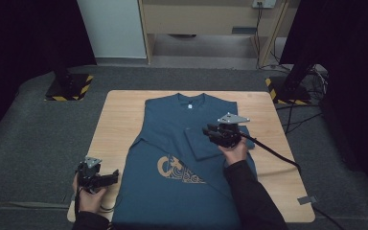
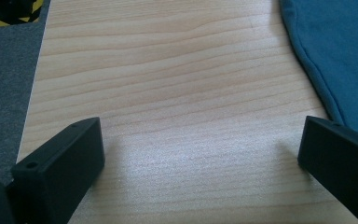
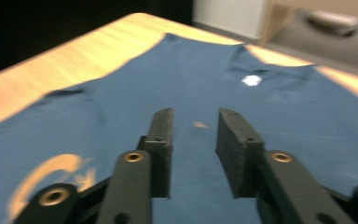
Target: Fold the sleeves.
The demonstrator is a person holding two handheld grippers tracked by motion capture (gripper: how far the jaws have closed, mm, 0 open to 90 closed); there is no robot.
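A dark blue T-shirt (image 1: 182, 158) lies spread on the light wooden table (image 1: 120, 120), taking up the middle of the high view. Its long axis runs from the top of that frame to the bottom: the collar, with a small white label inside, points toward the upper edge of the tabletop, and the hem reaches the bottom edge. A tan printed emblem (image 1: 177, 170) sits on the lower half of the cloth, just left of centre. The sleeve at the frame's right has been folded inward and lies flat across the chest as a squarish flap whose free end points to the frame's left. The right gripper (image 1: 211, 132) hangs just above that flap, right of centre in the high view, its jaws aimed to the frame's left. In the right gripper view its jaws (image 3: 193, 144) stand a little apart with bare cloth showing through the gap, nothing clamped between them. The left gripper (image 1: 112, 177) sits at the lower left of the high view, at the shirt's left edge near the table's front corner. In the left gripper view its jaws are spread wide over bare wood, released and empty, with the shirt's seamed edge (image 2: 317, 79) curving down the upper right of that frame.
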